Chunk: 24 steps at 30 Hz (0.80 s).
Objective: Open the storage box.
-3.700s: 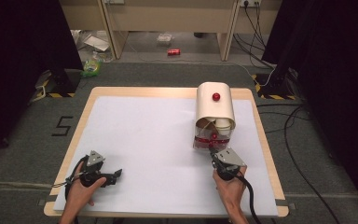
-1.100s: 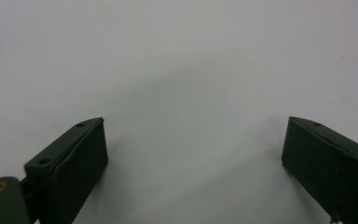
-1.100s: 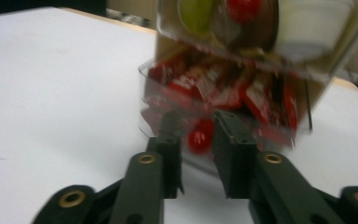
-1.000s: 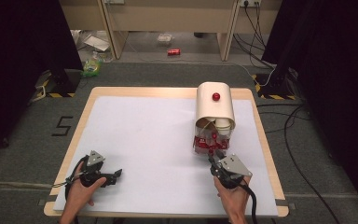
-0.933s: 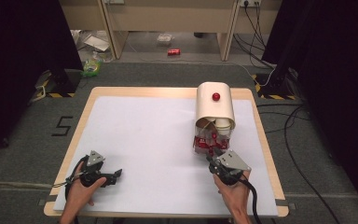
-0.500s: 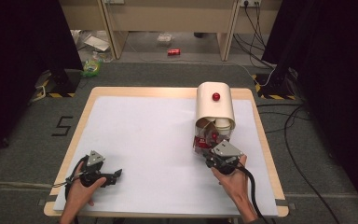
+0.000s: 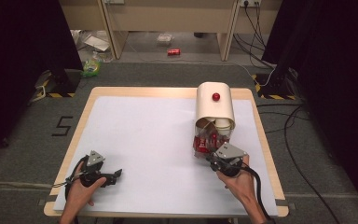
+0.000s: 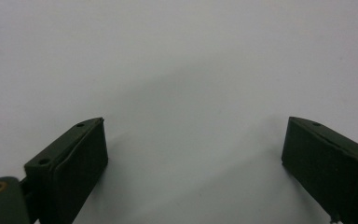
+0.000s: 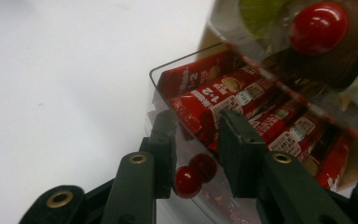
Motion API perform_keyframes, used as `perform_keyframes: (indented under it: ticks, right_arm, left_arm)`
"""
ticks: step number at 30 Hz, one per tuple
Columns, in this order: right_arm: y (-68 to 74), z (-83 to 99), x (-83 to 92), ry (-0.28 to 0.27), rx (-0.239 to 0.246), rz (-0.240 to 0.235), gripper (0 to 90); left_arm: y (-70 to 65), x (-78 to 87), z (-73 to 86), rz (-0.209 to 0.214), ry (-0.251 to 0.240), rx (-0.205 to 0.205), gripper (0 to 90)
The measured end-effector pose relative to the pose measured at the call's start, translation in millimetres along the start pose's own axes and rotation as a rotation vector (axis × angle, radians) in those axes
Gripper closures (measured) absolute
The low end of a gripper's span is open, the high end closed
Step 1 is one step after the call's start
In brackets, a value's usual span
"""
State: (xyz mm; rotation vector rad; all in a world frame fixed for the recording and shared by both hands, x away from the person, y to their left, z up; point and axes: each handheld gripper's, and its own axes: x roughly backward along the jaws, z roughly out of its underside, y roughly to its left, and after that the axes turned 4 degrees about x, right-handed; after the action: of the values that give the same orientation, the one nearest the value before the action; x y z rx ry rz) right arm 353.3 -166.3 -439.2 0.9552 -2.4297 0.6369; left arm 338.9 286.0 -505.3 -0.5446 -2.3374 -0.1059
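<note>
1. Red knob [image 9: 188, 181] on the clear drawer [image 9: 200, 200] sits between the 2 jaws of the right gripper [image 9: 196, 140]. The jaws have just been closing and stand narrow around it. I cannot tell if the pads press on it yet.
2. The drawer is at the front of a cream box [image 7: 214, 105] with a round top, near the right edge of the table [image 7: 135, 93]. It is see-through and full of red snack packs [image 9: 223, 100].
3. There is little room on the right side of the box. The white sheet [image 7: 140, 135] to its left is wide and bare.
4. The left gripper [image 8: 193, 154] rests near the front left corner of the table, well apart from the box. Its jaws are wide with nothing between them.
</note>
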Motion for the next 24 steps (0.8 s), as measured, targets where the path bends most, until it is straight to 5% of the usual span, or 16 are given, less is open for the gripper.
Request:
perform_keyframes:
  ticks: [11,24]
  right_arm:
    - [29.6,21.9,16.4,0.013,0.017,-0.066,77.4]
    - [38.2,29.5,24.7,-0.02,0.011,-0.072,77.6]
  left_arm:
    - [-0.1,0.0,0.0,-0.001,0.0,0.0,6.0]
    - [-0.1,0.0,0.0,-0.001,0.0,0.0,6.0]
